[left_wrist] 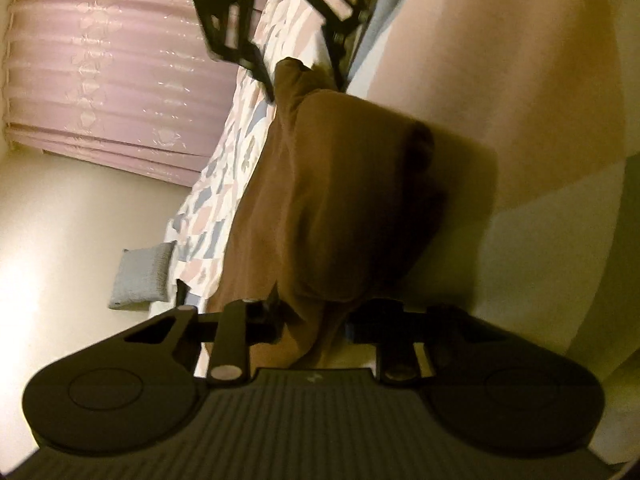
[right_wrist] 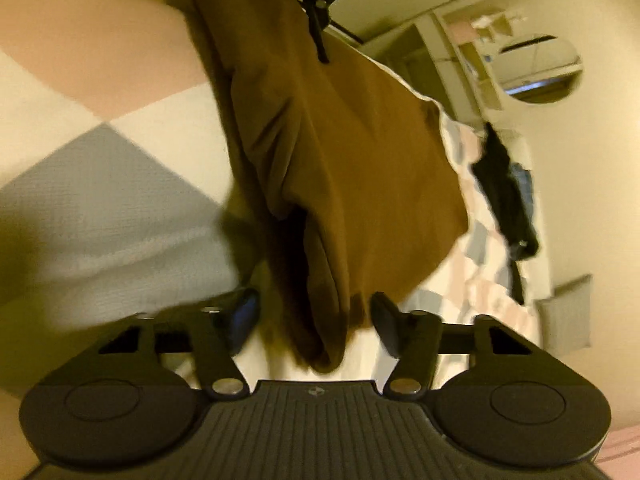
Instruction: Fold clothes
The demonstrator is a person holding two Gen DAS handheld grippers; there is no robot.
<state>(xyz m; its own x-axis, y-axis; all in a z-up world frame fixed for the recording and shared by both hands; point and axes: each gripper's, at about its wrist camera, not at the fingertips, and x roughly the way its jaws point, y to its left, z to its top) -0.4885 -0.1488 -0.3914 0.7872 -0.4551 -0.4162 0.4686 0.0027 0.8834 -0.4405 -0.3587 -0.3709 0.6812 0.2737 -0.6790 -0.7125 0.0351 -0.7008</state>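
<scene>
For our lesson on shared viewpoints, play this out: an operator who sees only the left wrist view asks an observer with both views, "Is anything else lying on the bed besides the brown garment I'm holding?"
Observer: Yes, a black garment lies on the patterned sheet, beyond the brown garment.
Operator: How does the right gripper sit on the cloth?
Observer: In its own camera, the right gripper has its fingers apart on either side of the bunched fold. I cannot tell whether they pinch it.
Operator: Anything else in the room?
Observer: What looks like a round mirror.
</scene>
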